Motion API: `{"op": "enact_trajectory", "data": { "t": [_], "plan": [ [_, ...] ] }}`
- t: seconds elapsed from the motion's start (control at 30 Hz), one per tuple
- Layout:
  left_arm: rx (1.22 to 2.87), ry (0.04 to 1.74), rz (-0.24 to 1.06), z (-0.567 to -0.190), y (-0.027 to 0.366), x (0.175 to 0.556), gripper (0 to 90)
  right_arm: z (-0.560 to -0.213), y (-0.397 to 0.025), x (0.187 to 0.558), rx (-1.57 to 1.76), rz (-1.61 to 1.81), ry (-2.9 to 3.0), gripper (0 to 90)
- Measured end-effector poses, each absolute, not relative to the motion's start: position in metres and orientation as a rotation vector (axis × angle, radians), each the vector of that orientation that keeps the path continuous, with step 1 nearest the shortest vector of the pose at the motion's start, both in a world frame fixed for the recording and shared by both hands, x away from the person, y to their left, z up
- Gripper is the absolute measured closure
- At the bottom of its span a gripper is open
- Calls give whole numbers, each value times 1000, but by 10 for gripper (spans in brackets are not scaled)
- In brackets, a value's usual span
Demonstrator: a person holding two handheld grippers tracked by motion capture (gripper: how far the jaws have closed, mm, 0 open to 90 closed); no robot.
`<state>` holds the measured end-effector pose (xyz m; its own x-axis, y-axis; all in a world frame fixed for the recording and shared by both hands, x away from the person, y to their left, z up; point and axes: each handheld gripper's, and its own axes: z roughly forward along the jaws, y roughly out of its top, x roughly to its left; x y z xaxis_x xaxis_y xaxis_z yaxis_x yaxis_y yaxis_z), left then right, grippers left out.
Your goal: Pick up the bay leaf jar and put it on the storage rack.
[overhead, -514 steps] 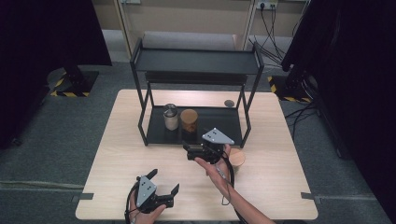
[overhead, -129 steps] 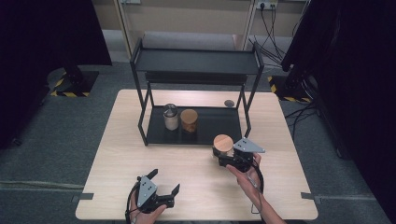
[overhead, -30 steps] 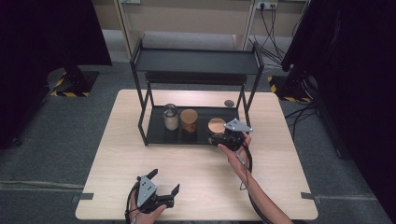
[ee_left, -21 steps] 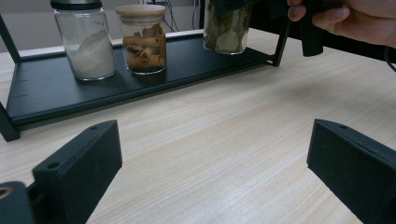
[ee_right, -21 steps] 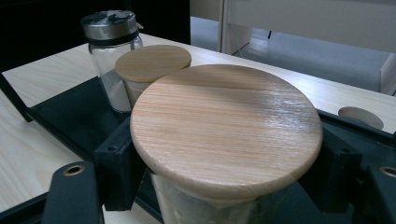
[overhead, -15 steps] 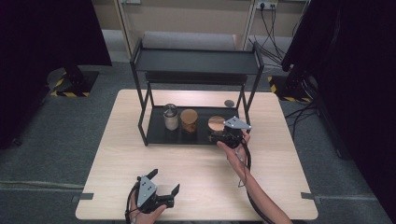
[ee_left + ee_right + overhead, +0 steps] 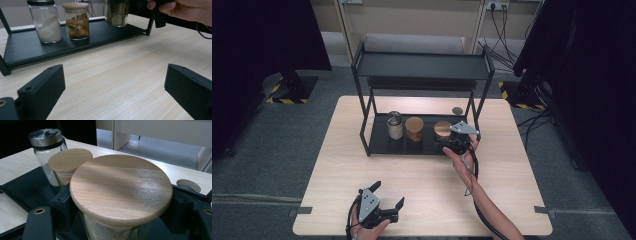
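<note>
A black two-tier rack point(image 7: 377, 142) stands at the back of the wooden table. Its bottom shelf point(image 7: 30, 50) carries a metal-lidded jar of white powder point(image 7: 394, 125) point(image 7: 46, 22), a wooden-lidded jar of cinnamon sticks point(image 7: 414, 128) point(image 7: 76, 21) and a wooden-lidded jar of leaves point(image 7: 442, 128) point(image 7: 116, 12). My right gripper point(image 7: 453, 143) point(image 7: 120, 202) is shut on the leaf jar, one jaw on each side of the glass under its lid point(image 7: 121, 187), at the shelf's right end. My left gripper point(image 7: 382, 210) point(image 7: 116, 90) rests open near the table's front edge, with nothing between its jaws.
The rack's top shelf point(image 7: 422, 65) overhangs the jars, and its right front post point(image 7: 476, 112) stands close to my right gripper. A small round disc point(image 7: 457, 110) point(image 7: 188, 185) lies on the table behind the rack. Bare tabletop point(image 7: 422, 175) stretches between the rack and my left gripper.
My right gripper carried the leaf jar from the table's right side onto the bottom shelf, beside the cinnamon jar. Over the last second it hardly moved. The left gripper stayed put.
</note>
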<state>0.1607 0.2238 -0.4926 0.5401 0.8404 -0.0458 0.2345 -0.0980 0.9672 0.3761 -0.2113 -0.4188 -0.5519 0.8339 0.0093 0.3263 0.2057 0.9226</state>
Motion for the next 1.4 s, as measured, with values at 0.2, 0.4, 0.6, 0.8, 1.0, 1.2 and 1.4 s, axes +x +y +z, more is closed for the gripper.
{"op": "enact_trajectory", "data": {
  "t": [0.2,0.4,0.6,0.8,1.0,1.2,1.4],
  "plan": [
    [1630,927,657,-493,224,161,28,-419,-207,381,1082,1319,1986,262],
    [1629,928,657,-493,224,161,28,-422,-203,387,1095,1316,1987,262],
    [1629,928,657,-493,224,161,28,-424,-200,392,1098,1300,1980,262],
    [1630,927,657,-492,224,161,28,-426,-196,395,1093,1298,1978,262],
    [1630,926,658,-492,224,161,28,-429,-192,398,1100,1288,1973,262],
    [1629,927,658,-492,224,161,28,-432,-190,403,1110,1292,1969,262],
    [1629,927,658,-492,225,161,28,-433,-187,406,1117,1289,1965,262]
  ]
}}
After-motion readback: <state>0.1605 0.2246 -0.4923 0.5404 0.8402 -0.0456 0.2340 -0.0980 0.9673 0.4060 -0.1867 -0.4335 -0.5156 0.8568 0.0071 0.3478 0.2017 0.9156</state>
